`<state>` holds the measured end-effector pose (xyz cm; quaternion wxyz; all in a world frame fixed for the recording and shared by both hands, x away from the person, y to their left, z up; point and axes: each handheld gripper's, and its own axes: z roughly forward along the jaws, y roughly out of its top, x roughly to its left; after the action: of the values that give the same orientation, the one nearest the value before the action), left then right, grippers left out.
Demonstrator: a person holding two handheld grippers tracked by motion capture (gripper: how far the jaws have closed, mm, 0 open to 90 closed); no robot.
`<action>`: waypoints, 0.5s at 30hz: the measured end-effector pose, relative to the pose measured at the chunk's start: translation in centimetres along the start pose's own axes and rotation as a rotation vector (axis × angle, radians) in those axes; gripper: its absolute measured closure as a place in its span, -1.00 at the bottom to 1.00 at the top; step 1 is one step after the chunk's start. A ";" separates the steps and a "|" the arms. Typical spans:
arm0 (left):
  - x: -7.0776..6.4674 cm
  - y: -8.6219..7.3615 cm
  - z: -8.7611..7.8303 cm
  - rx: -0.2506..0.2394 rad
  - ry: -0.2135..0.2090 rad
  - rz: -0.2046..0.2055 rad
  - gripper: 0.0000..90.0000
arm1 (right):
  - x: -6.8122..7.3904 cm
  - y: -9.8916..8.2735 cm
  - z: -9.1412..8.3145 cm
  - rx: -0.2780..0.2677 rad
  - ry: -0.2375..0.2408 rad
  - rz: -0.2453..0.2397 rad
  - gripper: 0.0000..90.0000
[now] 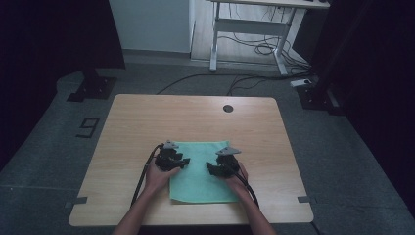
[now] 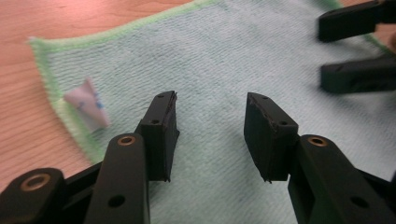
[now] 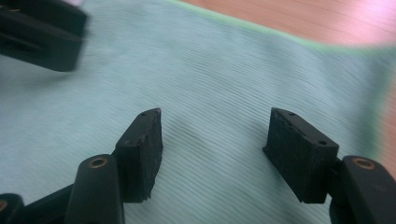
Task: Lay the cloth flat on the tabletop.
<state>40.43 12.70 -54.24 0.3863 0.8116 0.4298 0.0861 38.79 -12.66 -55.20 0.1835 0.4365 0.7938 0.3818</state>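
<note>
Towel (image 1: 203, 172), pale green, lies flat on the near middle of the bench (image 1: 147, 117), its long axis running near to far. Both my grippers hover over its far half: my left gripper (image 1: 183, 160) at the left edge, my right gripper (image 1: 211, 167) toward the right edge, about equally close, pointing at each other across the cloth. Both have their jaws apart with nothing between them, cloth just beneath. My left gripper view adds a small white label (image 2: 88, 104) at the towel's bright green hem (image 2: 56, 100), which the high view is too coarse to show.
</note>
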 end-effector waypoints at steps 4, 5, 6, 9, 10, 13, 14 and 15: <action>0.5 0.4 0.1 0.007 0.020 -0.004 0.20 | -0.9 -0.8 -1.0 0.001 -0.009 0.018 -0.19; 0.6 0.6 0.1 0.011 0.040 -0.001 0.18 | -0.9 -0.9 -1.1 0.004 -0.019 0.008 -0.19; 0.7 0.9 0.1 0.013 0.056 0.006 0.17 | -0.9 -1.0 -1.2 0.004 -0.021 0.006 -0.20; 1.1 2.1 0.3 -0.017 0.067 0.004 0.15 | -1.1 -0.9 -1.4 0.017 -0.008 0.014 -0.24; 1.3 2.5 0.5 -0.017 0.060 0.000 0.15 | -1.2 -0.8 -1.4 0.014 0.001 0.017 -0.24; 1.6 3.1 1.4 -0.006 0.054 -0.004 0.15 | -1.8 0.4 -1.2 0.003 0.023 0.028 -0.17; 1.7 3.1 1.7 0.006 0.050 -0.007 0.15 | -2.0 1.0 -1.0 -0.006 0.029 0.030 -0.15; 1.8 3.1 2.0 0.018 0.050 -0.006 0.15 | -2.2 1.5 -0.6 -0.011 0.037 0.039 -0.15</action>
<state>44.43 11.90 -53.76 0.3686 0.8112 0.4426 0.1013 40.46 -14.25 -53.71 0.1639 0.4437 0.7863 0.3975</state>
